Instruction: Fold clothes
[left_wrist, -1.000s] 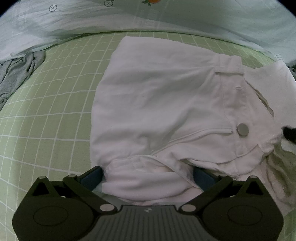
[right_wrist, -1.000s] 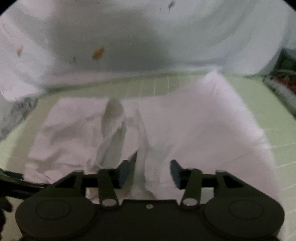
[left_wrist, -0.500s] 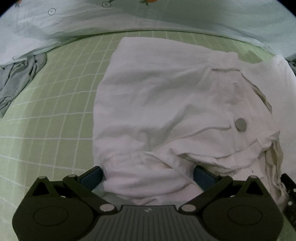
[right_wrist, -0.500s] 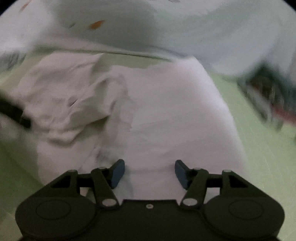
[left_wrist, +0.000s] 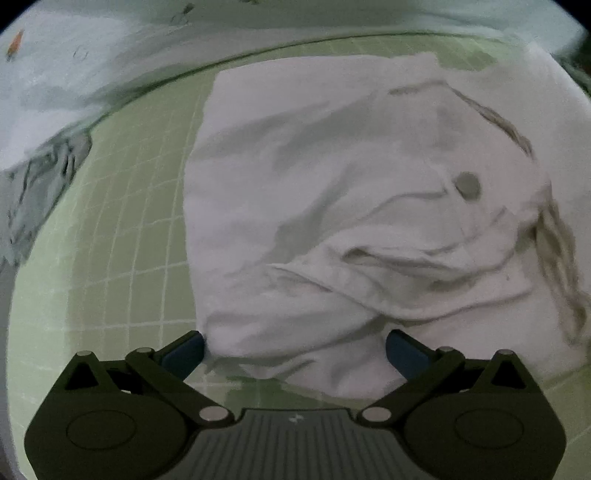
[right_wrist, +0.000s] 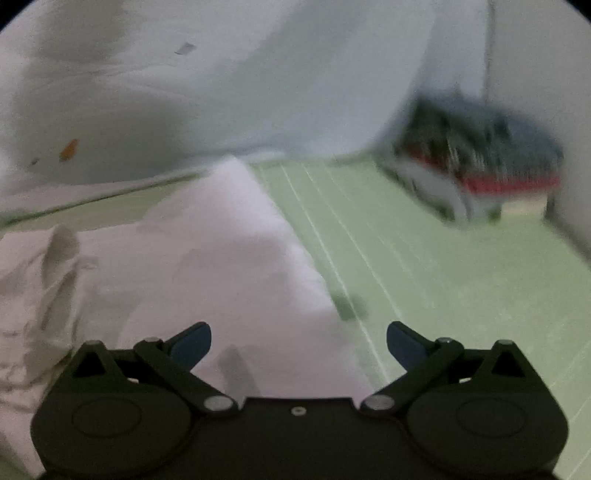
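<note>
Supporting surface: bed with green checked sheet (left_wrist: 122, 236).

Under my fingers the sheet is pale green with thin white grid lines; white trousers (left_wrist: 332, 206) lie directly on it, rumpled, a round grey button (left_wrist: 468, 185) facing up; a grey garment (left_wrist: 40, 192) lies crumpled at the sheet's left edge; a pale blue quilt (left_wrist: 110, 55) with small orange marks borders the far side; in my right view a blurred dark, red and white pile (right_wrist: 476, 162) sits at the far right.

dim, blurred (right view worst)
</note>
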